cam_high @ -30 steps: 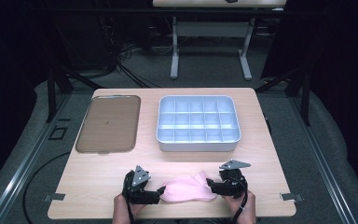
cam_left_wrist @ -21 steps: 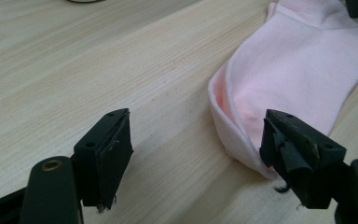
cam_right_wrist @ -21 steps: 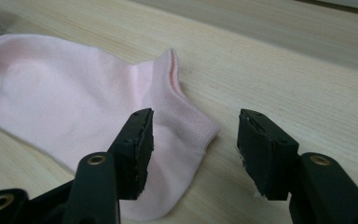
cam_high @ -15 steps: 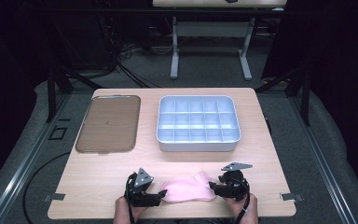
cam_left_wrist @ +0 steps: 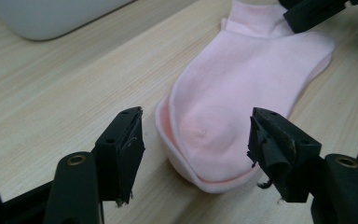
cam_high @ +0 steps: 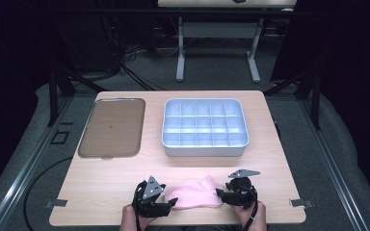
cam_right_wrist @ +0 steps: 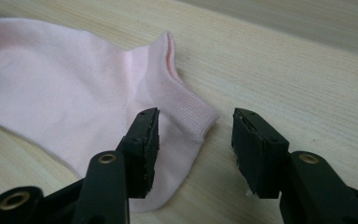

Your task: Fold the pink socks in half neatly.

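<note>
**Both grippers set at the ends of a flat sock**

The pink sock [cam_high: 192, 197] lies flat on the table [cam_high: 101, 183] near its front edge, stretched between the two grippers, which suits a grab from both ends at once.

The left gripper [cam_left_wrist: 196, 154] faces the toe. Its jaws stand apart and have just been closing; the rounded toe sits in the gap between them, touching neither pad, so nothing is gripped yet. The toe is centred in the gap, likely so that both layers get caught together when the jaws meet.

The right gripper [cam_right_wrist: 193, 149] faces the ribbed cuff. Its jaws are also apart, having just been narrowing, though they have all but stopped. One jaw rests over the cuff's corner while the other stands over bare wood beside the cuff's edge; the corner of the cuff pokes into the gap. That offset looks meant to pinch only the cuff's edge.

Beyond the sock, a divided tray [cam_high: 204, 127] and a flat brown lid [cam_high: 112, 127] sit well apart from the jaws.
</note>
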